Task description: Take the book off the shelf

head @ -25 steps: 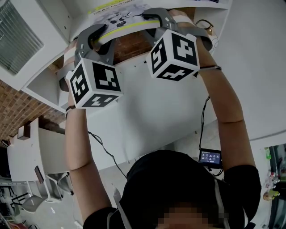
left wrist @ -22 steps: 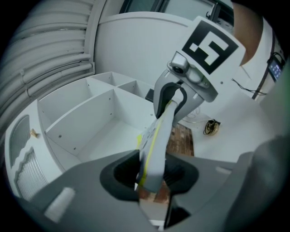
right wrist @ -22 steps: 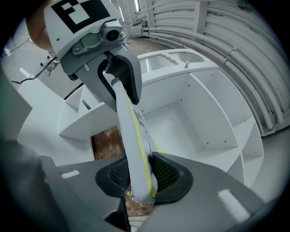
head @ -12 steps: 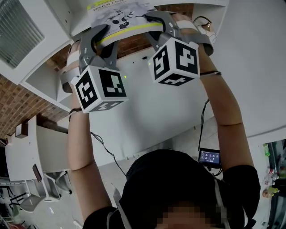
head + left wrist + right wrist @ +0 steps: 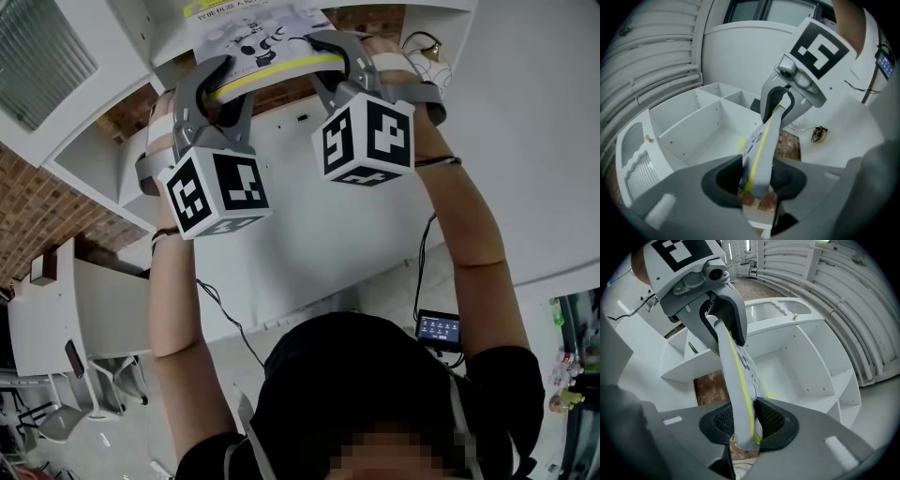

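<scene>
A thin grey-white book (image 5: 272, 56) with a yellow stripe is held overhead in front of the white shelf unit (image 5: 112, 159). My left gripper (image 5: 220, 80) has one end of it and my right gripper (image 5: 333, 56) the other. In the left gripper view the book (image 5: 761, 145) lies slanted between my left gripper's (image 5: 757, 180) pads. These jaws have just been opening a little, and the book still touches both pads. In the right gripper view the book (image 5: 738, 380) is pinched tight in my right gripper (image 5: 743, 425).
The shelf's open white compartments (image 5: 693, 126) (image 5: 801, 357) lie behind the book. A coiled cable with a small object (image 5: 818, 133) rests on the white top. A small lit screen (image 5: 441, 330) hangs by the person's right arm. Desks and chairs (image 5: 56, 309) stand lower left.
Both grippers, with the book between them, have shifted slightly lower in the head view. More of the book's cover now shows beyond the shelf edge.
</scene>
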A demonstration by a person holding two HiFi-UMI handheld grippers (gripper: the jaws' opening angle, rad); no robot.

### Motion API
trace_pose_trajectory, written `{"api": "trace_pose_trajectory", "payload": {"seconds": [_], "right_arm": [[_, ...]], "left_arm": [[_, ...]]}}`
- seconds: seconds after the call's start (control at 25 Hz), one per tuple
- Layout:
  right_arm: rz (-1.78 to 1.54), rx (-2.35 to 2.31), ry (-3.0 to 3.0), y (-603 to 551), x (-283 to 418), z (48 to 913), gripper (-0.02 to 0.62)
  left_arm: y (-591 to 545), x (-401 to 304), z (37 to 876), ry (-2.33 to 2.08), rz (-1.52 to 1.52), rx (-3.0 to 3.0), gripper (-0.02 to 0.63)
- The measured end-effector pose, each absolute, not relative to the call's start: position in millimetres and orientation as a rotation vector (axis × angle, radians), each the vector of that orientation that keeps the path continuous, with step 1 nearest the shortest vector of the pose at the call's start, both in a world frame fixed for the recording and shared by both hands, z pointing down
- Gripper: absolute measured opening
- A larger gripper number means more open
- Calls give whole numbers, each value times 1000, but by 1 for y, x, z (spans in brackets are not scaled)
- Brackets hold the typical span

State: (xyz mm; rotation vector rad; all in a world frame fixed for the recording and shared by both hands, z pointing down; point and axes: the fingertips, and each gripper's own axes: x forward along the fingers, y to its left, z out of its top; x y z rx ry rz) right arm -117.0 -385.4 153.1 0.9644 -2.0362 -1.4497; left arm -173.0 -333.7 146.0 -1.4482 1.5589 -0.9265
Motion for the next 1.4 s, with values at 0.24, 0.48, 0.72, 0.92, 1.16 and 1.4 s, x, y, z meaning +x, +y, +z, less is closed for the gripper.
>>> {"api": "trace_pose_trajectory", "payload": {"seconds": [0.24, 0.48, 0.72, 0.92, 1.16, 1.4], "right_arm": [[-1453, 985, -2011, -384, -113, 158, 100], [-1444, 1001, -2006, -381, -113, 163, 101], [-1449, 1024, -1988, -385, -118, 167, 101], [-1469, 1061, -1971, -383, -112, 174, 101], [-1488, 1120, -1984, -380, -111, 180, 101], [-1539, 1154, -1951, -382, -114, 187, 103]], "left_arm": [[-331, -169, 149, 1571, -863, -1447, 156], [-320, -166, 155, 1591, -740, -1604, 221], [-305, -167, 158, 1578, -641, -1797, 264], [-285, -167, 153, 1613, -461, -1997, 267], [-286, -186, 150, 1717, -302, -2163, 279], [-288, -192, 142, 1735, 14, -2435, 278]]}}
